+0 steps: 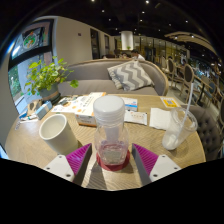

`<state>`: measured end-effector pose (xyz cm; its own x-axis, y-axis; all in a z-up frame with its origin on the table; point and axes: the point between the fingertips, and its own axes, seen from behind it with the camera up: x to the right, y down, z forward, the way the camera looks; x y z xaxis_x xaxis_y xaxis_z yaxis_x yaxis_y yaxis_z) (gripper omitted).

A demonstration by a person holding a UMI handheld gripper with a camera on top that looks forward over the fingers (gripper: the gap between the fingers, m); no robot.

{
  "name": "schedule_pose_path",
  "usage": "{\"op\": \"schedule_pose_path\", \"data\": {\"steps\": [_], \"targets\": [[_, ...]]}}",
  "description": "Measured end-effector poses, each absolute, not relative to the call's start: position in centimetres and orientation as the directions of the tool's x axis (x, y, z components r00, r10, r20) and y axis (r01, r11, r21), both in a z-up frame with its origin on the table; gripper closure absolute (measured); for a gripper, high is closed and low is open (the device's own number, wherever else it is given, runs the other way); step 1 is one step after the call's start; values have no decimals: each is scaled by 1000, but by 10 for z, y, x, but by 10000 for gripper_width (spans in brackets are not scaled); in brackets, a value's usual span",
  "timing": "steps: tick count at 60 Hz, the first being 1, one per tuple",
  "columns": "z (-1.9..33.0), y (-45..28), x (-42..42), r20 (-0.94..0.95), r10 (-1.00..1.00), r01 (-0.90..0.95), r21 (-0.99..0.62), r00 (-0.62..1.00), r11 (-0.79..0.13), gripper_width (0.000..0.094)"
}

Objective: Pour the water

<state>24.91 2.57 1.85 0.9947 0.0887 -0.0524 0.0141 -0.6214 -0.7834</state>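
The bottle (110,128) stands upright between the two fingers of the tool (112,160). It is clear, with a wide white cap on top and a bit of pinkish-red at the bottom. The pink pads (80,158) on the fingers sit at each side of the bottle's lower part. They look like they touch it, but I cannot tell for sure if both press on it. I also cannot tell if the bottle rests on the tabletop (40,150) or is held up a little.

The tabletop is round and made of light wood. A white cup (57,131) is on it to the left of the bottle, near the left finger. Its open top tips a little to one side. A clear glass (178,128) stands to the right, well apart from the bottle. It has something white inside it.

Behind the bottle lie flat papers or books (82,104), spread across the middle of the tabletop. A small white box (134,117) lies just beside the bottle on the right. More white paper (160,118) lies near the glass. A small yellow thing (169,102) sits at the far right side.

At the far left of the tabletop stands a green plant (45,76) in a pot. Beyond the tabletop is a grey sofa (95,75) with a zigzag pillow (129,75) on it. A framed picture (34,38) hangs on the wall above the plant.
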Motion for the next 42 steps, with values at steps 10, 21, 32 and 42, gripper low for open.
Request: {"op": "schedule_pose_path", "data": {"steps": [10,21,32,42], "targets": [[60,-27,254,-18,44,16,-756,999,-655,84],[120,-90,236,-13,33,13,-730,999,-684,85],[167,-122,215,7,33,27,-747,999,-665,85],[180,-131,200,5,15,13,-749,1000,-663,84]]}}
